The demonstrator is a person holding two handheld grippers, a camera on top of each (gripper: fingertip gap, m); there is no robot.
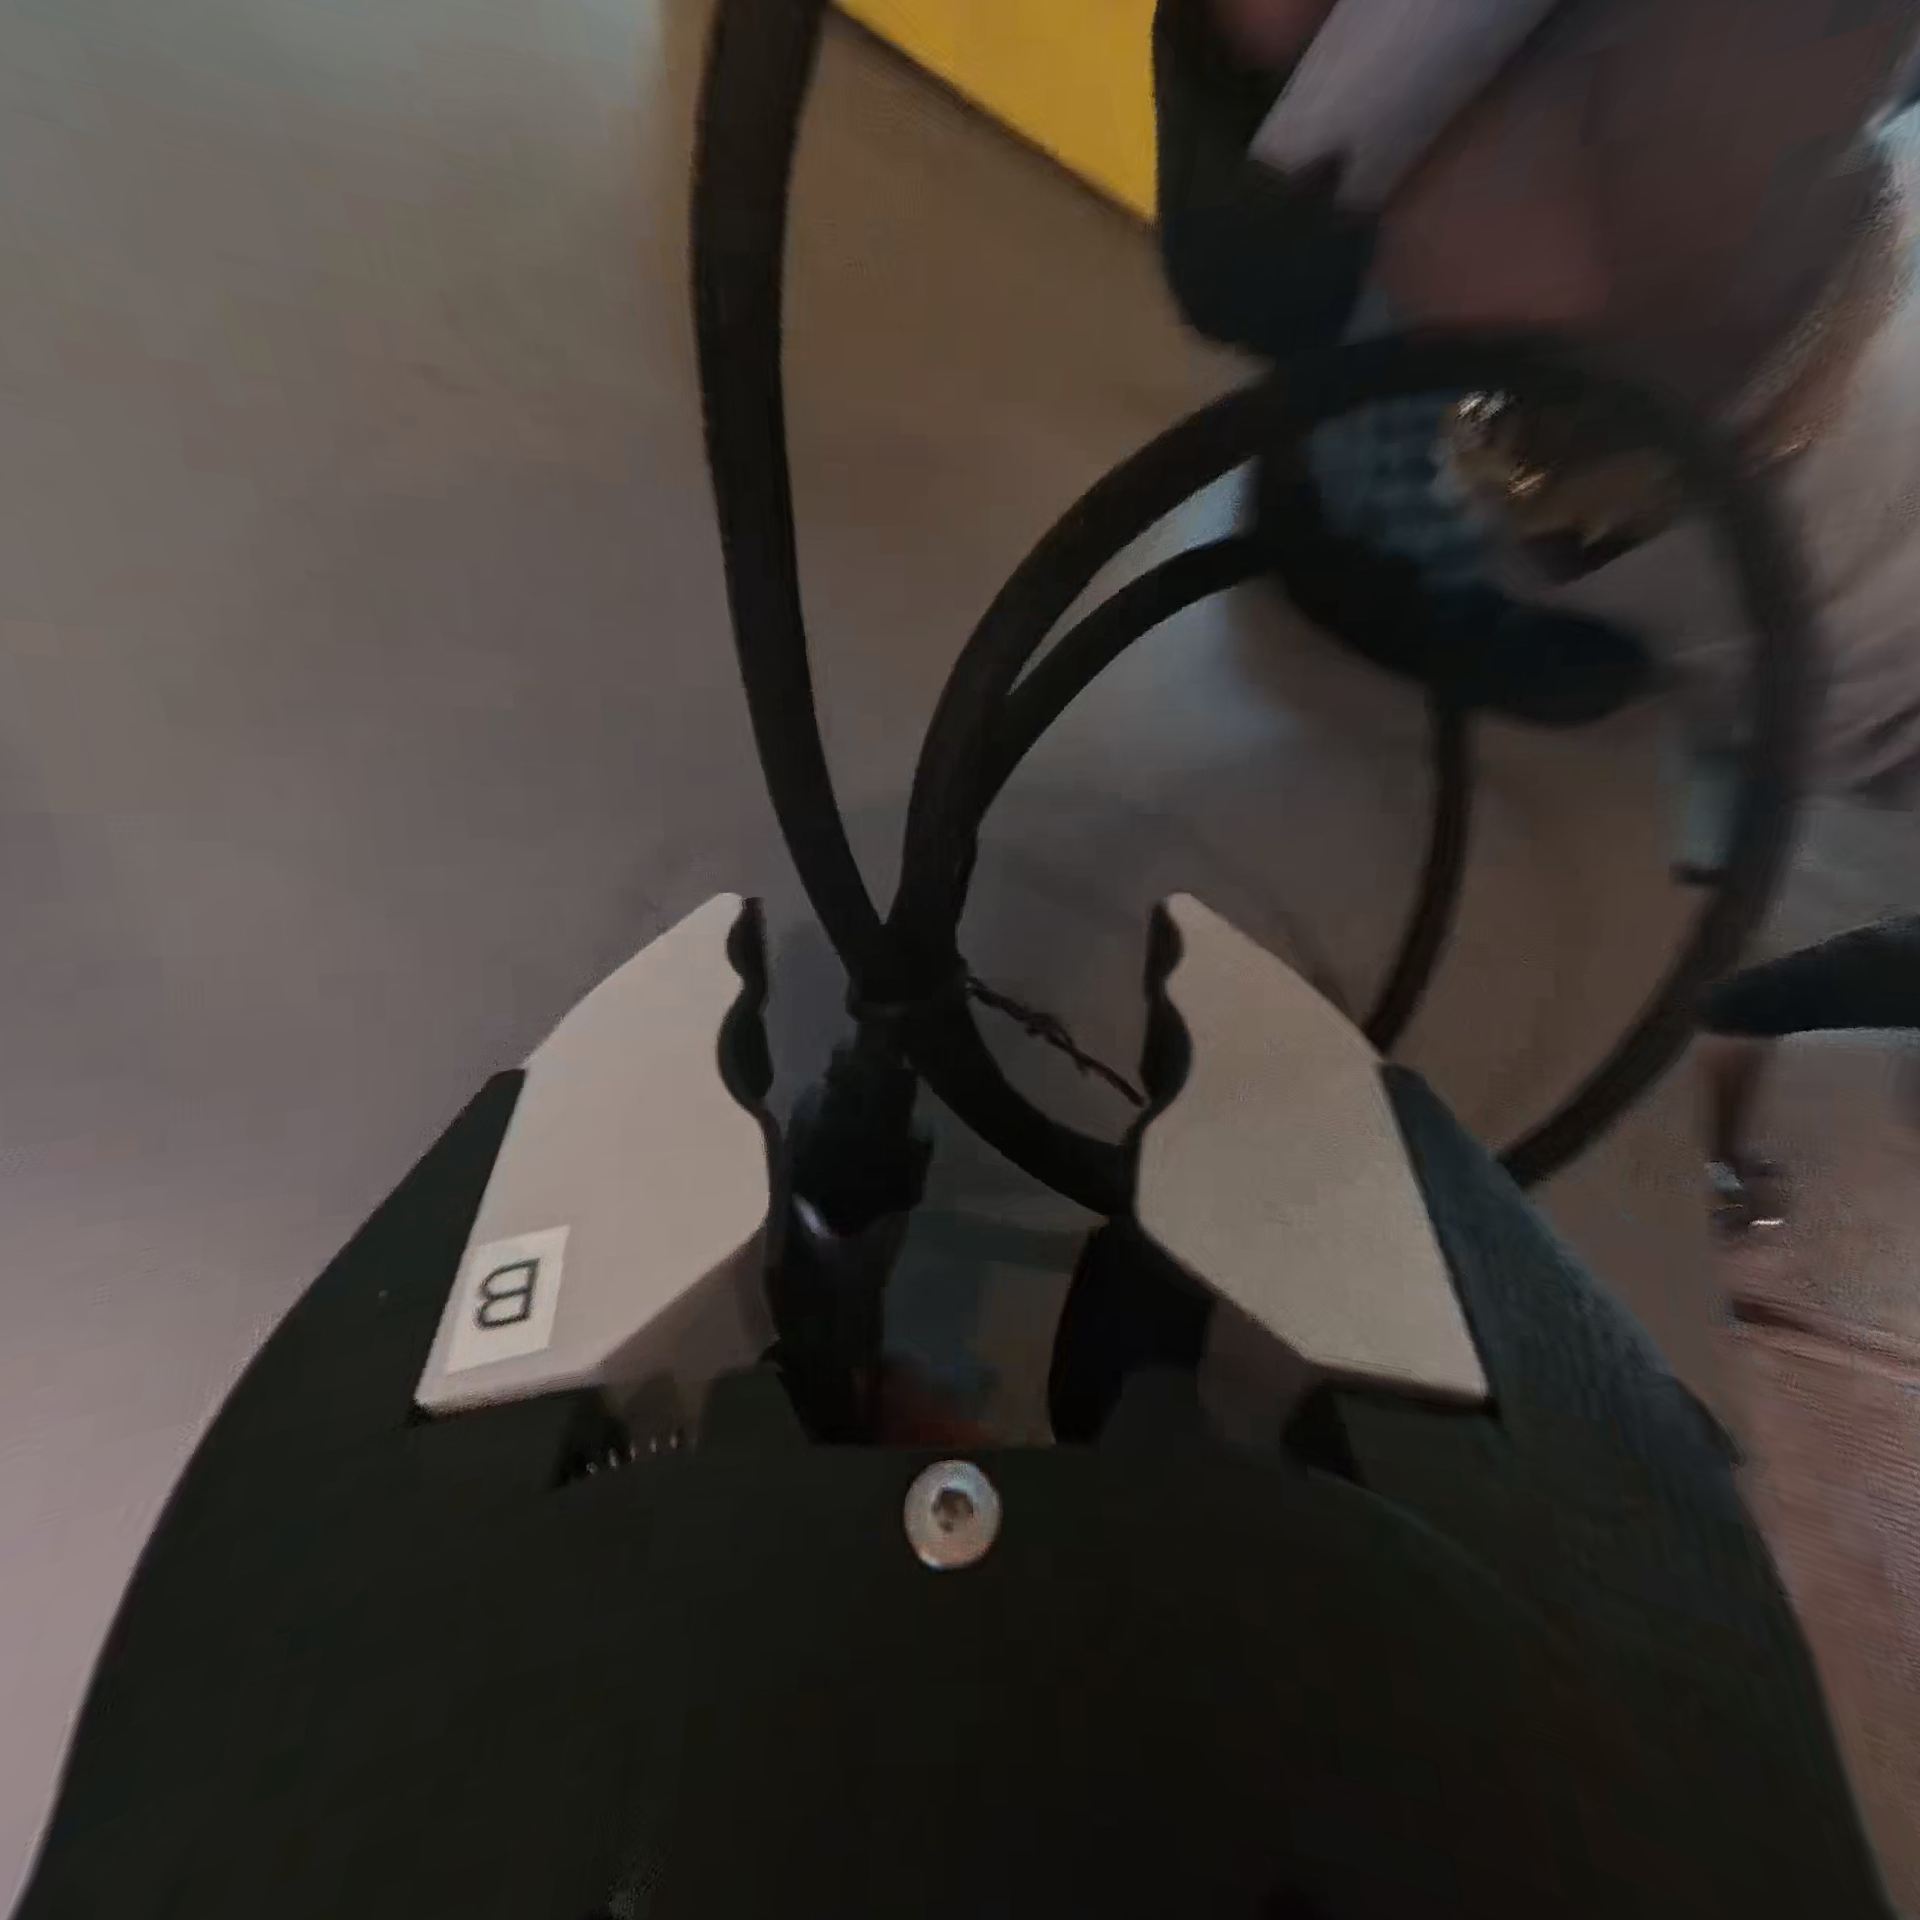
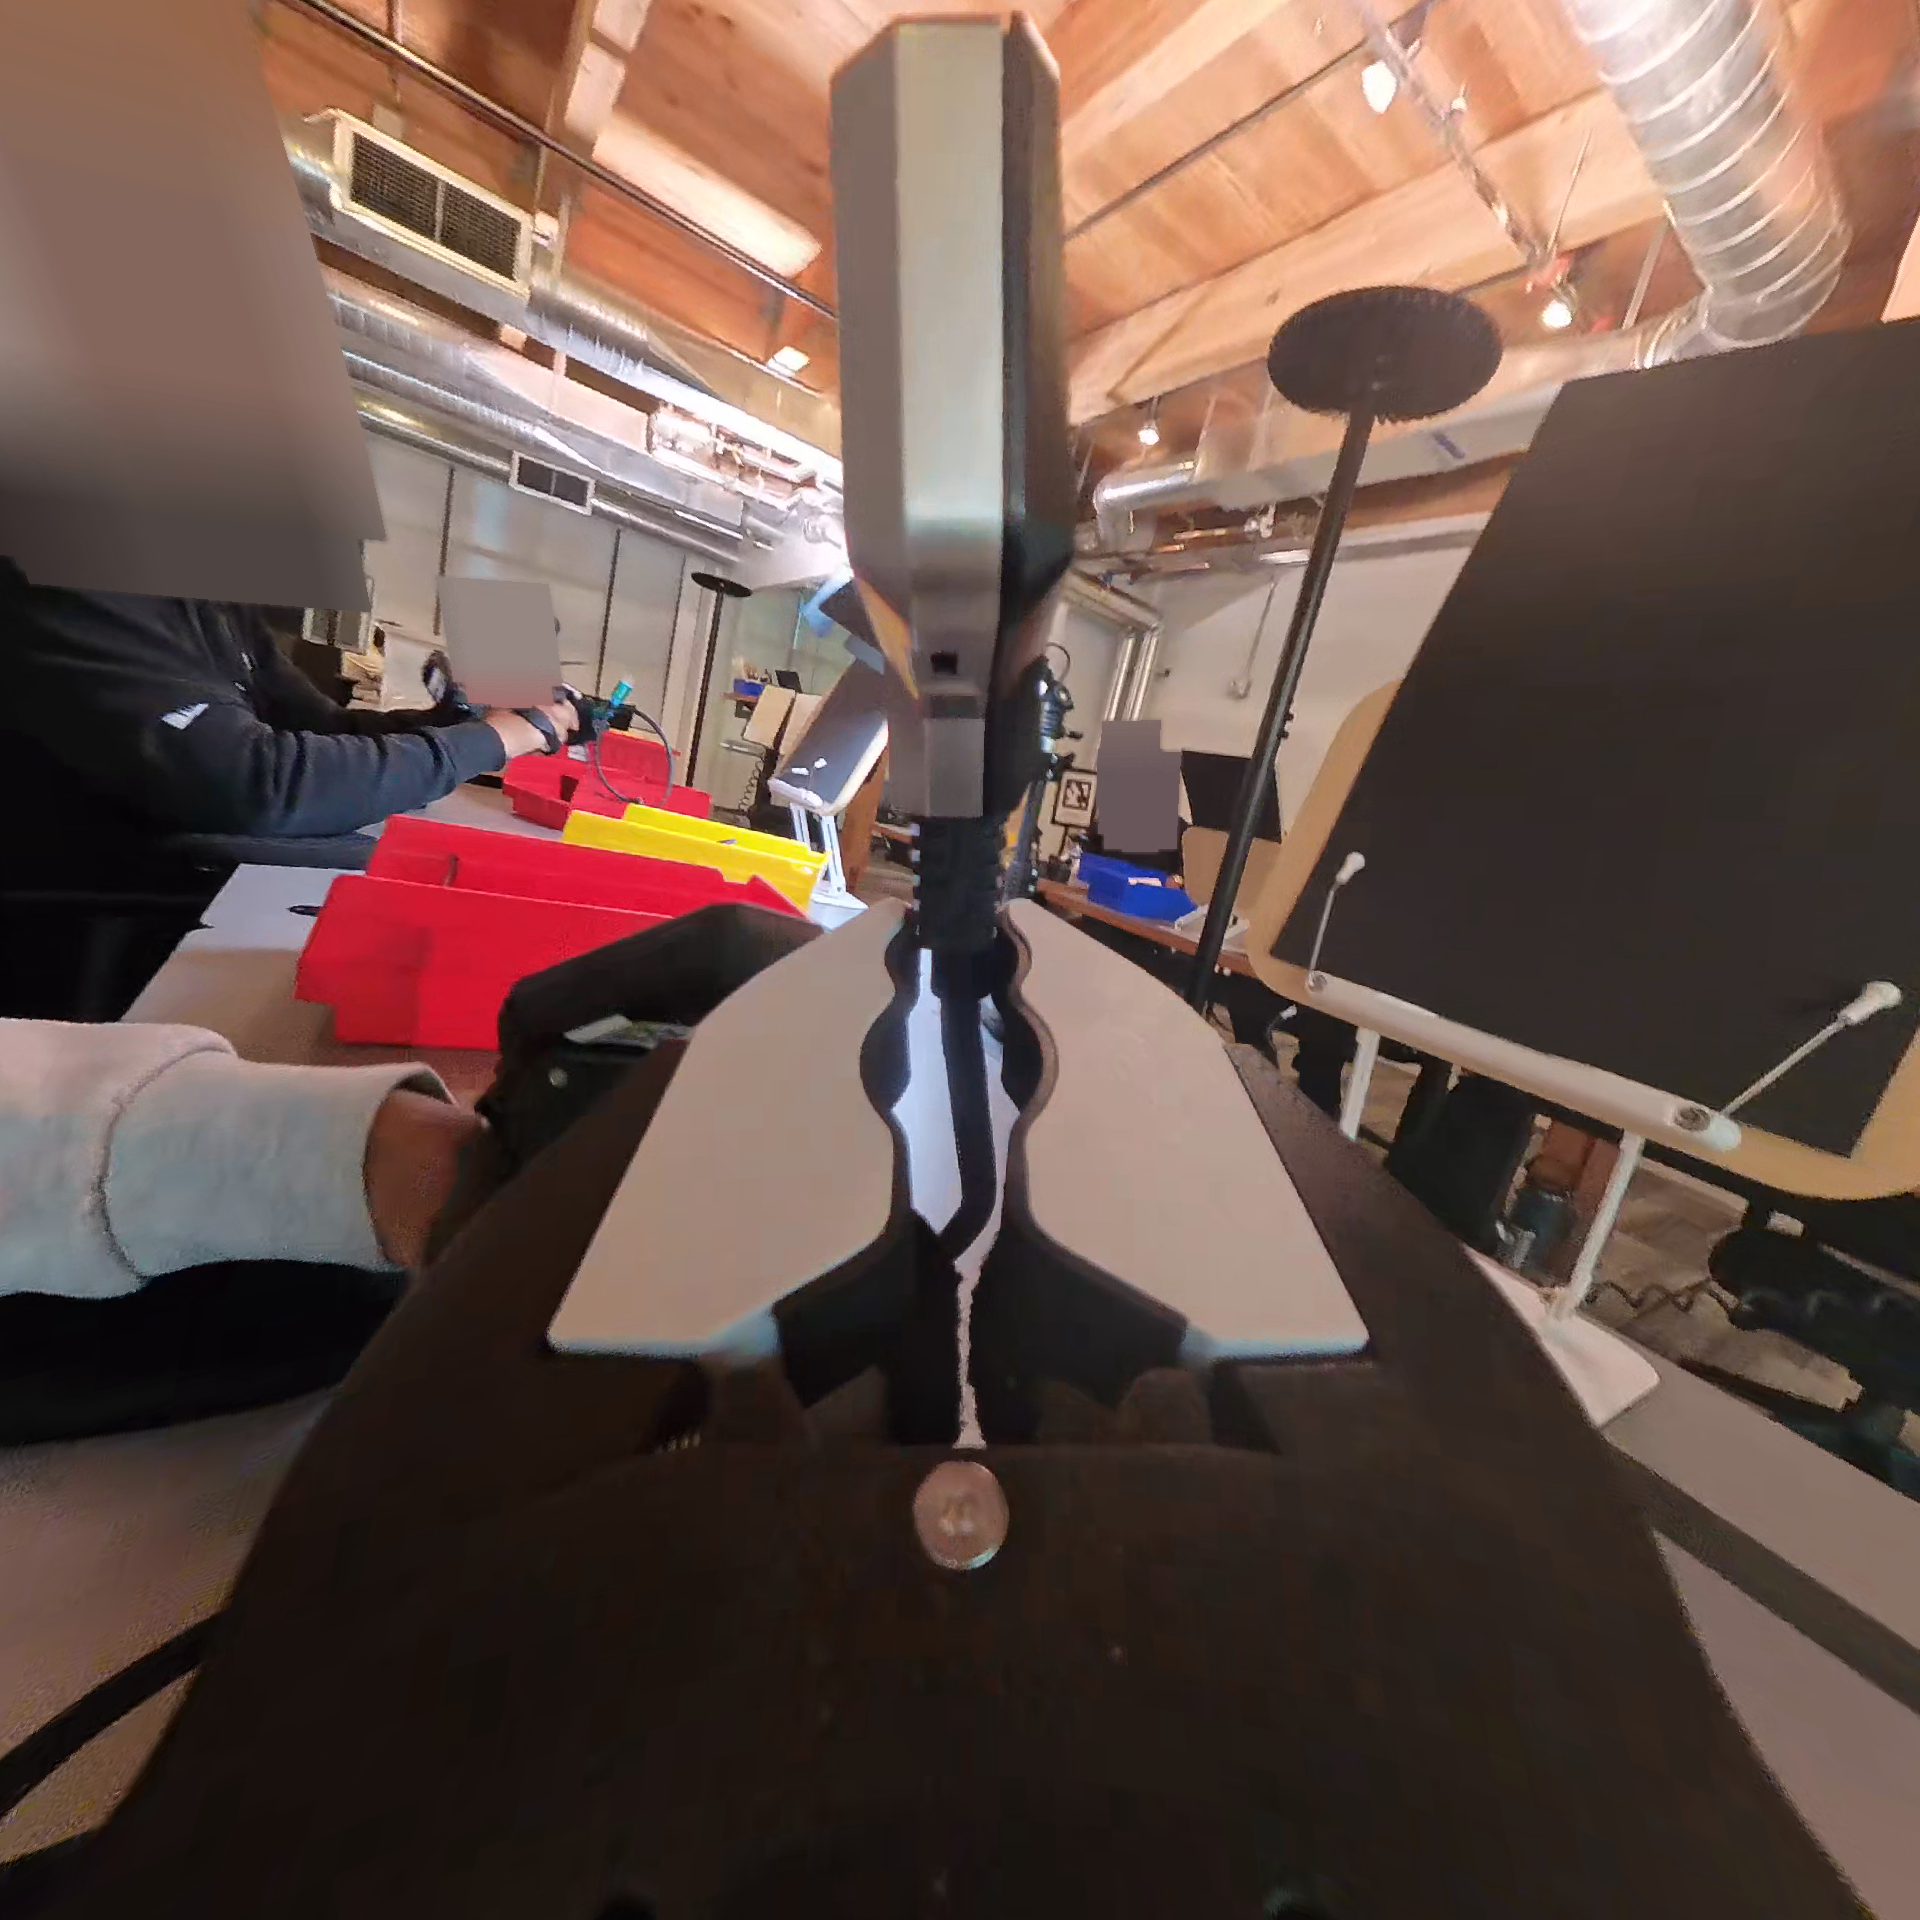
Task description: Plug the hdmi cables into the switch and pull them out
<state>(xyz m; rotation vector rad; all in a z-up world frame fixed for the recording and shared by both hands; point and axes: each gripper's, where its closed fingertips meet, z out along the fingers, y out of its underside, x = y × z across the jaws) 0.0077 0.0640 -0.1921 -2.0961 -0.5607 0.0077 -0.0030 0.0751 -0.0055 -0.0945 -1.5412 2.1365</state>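
In the right wrist view my right gripper [image 2: 956, 940] is shut on a black HDMI cable [image 2: 966, 1101] at its ribbed strain relief. The cable's plug sits in the grey switch [image 2: 925, 343], which stands upright above the fingertips. In the left wrist view my left gripper [image 1: 956, 997] is open. A second black HDMI plug [image 1: 852, 1174] lies between its fingers, close to the left one, and its cable [image 1: 758, 520] loops away over the grey table. The left gripper's black body also shows in the right wrist view [image 2: 644, 987], held by a hand in a grey sleeve.
Red bins [image 2: 468, 935] and a yellow bin [image 2: 707, 842] stand on the table to the left. Another person's arm [image 2: 312, 758] reaches over them. A black panel on a stand [image 2: 1621, 748] is at the right. A blurred hand and a dark object with a gold tip [image 1: 1507, 468] are at upper right.
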